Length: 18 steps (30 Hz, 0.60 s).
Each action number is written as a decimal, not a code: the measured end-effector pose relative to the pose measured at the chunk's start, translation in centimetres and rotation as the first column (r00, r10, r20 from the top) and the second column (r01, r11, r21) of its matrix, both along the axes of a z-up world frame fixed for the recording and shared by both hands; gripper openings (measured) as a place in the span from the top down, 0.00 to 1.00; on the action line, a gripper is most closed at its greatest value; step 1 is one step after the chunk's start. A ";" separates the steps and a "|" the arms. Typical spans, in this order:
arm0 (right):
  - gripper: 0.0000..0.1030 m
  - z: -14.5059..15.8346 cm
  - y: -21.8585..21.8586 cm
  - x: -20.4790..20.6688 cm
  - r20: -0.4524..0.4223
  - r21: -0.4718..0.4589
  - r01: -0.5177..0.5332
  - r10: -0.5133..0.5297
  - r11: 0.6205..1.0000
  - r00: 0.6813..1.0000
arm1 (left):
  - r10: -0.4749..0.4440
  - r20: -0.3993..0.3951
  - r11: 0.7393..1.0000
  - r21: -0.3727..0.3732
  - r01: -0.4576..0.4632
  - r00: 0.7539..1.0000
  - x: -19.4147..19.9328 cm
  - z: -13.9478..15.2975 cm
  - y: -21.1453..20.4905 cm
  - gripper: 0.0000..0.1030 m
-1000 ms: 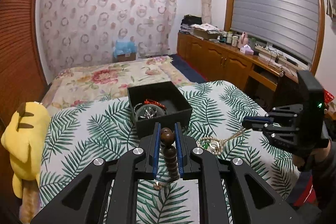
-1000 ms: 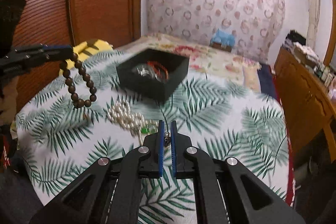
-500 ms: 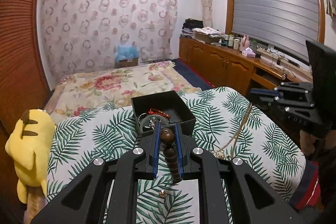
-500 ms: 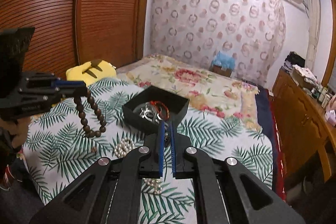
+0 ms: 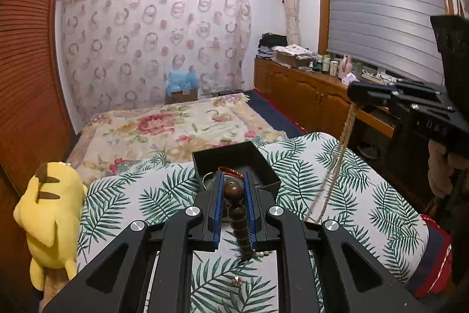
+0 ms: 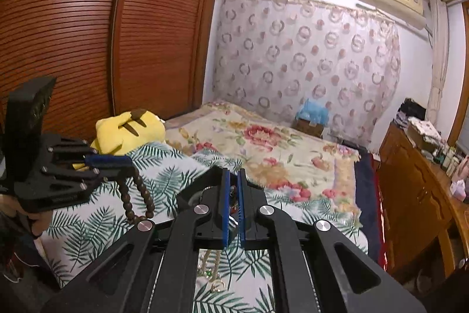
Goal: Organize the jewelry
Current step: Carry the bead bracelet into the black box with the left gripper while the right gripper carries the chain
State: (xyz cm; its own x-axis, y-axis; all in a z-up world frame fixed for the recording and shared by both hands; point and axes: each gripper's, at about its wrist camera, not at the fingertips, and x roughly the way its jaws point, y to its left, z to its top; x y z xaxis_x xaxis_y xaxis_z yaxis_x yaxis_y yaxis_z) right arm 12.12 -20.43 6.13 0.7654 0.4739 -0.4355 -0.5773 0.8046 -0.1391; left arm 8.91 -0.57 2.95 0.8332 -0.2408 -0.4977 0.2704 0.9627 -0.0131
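Observation:
My left gripper [image 5: 233, 181] is shut on a brown wooden bead bracelet [image 5: 234, 192], which hangs below it; it also shows in the right wrist view [image 6: 137, 195]. My right gripper [image 6: 231, 178] is shut on a pearl necklace [image 5: 340, 149] that hangs taut down to the leaf-print cloth; its lower part shows in the right wrist view [image 6: 209, 263]. A black open jewelry box [image 5: 234, 160] holding a metal bangle and a red cord sits just beyond the left fingertips. Both grippers are raised well above the cloth.
A small earring [image 5: 237, 280] lies on the leaf-print cloth [image 5: 366, 195] under the left gripper. A yellow plush toy [image 5: 49, 213] leans at the left edge. A floral bed [image 5: 176, 125], wooden cabinets [image 5: 310, 96] and a slatted wardrobe [image 6: 88, 34] surround the spot.
Both grippers have risen. The right gripper has lifted the pearl necklace off the cloth so it hangs stretched. The bracelet stays in the left gripper.

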 end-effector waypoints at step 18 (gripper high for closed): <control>0.94 3.5 1.8 4.7 0.023 0.033 -0.043 0.043 0.999 0.999 | -0.010 0.006 1.000 -0.011 0.010 1.000 4.8 1.8 0.0 0.88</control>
